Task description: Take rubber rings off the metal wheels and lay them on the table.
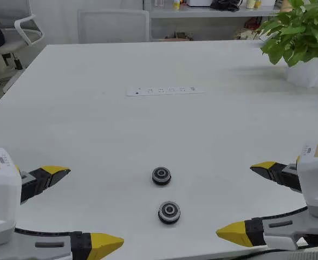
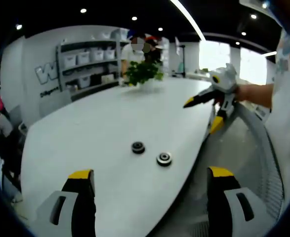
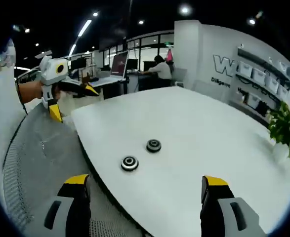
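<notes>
Pale grey rectangular table [image 1: 148, 119], viewed from its near edge. A potted green leafy plant [image 1: 302, 32] stands at the far right corner, and a flat white strip with small markings [image 1: 166, 90] lies at mid-table, both well apart from the work.

The left gripper [image 1: 83, 207], white-bodied with black jaws tipped in yellow, is held at the near left edge. Its jaws are spread wide with nothing between them. The right gripper [image 1: 245, 200], of the same build, mirrors it at the near right edge, jaws likewise spread and empty. Neither touches a wheel.

Between the grippers, two small round metal wheels lie flat, each with a black rubber ring seated on its rim. The farther wheel [image 1: 161, 175] and the nearer wheel [image 1: 169, 212] sit near each other but apart, the nearer one close to the table edge. No loose ring lies on the table, so the task appears to be at its start.

Handling, as judged:
- **Wheels:** rigid, dense for their size, and liable to slide on the smooth top.
- **Rings:** soft, elastic and high in friction, probably gripping a groove.
- **Hold:** one gripper would best clamp the metal body across its faces, while the other pinches the ring at its outer edge and rolls it off.
</notes>
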A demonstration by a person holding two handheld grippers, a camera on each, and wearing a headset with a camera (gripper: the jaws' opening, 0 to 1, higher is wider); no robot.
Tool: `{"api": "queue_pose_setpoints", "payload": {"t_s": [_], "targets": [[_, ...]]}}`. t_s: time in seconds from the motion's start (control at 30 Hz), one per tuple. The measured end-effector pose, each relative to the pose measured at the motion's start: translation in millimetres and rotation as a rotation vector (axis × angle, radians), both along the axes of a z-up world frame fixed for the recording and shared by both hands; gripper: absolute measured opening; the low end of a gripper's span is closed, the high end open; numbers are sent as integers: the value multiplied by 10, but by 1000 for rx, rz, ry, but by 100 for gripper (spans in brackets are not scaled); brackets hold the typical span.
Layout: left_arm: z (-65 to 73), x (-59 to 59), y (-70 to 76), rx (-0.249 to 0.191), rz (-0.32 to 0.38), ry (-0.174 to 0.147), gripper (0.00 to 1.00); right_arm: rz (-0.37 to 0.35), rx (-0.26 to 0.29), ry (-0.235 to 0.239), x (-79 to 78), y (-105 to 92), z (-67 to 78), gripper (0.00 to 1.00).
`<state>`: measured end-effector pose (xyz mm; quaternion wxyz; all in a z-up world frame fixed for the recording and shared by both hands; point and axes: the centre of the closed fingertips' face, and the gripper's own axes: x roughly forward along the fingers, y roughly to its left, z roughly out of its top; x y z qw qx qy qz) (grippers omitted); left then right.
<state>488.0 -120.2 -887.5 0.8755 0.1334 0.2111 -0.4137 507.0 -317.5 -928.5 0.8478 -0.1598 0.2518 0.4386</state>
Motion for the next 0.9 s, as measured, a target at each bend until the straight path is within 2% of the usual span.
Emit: {"api": "queue_pose_setpoints", "payload": {"t_s": [0.33,0.53,0.73,0.9], "targets": [[38,36,39,10,-12,-15,95,22,15,1,-4,65,15,91],[34,16,35,20,-21,-22,95,14,38,-12,6,58,55,91],[53,35,5,8,-21,-28,94,13,34,-24,-7,15,70,91],[59,31,-21,5,-25,-32,94,25,27,-17,-27,3,48,91]]}}
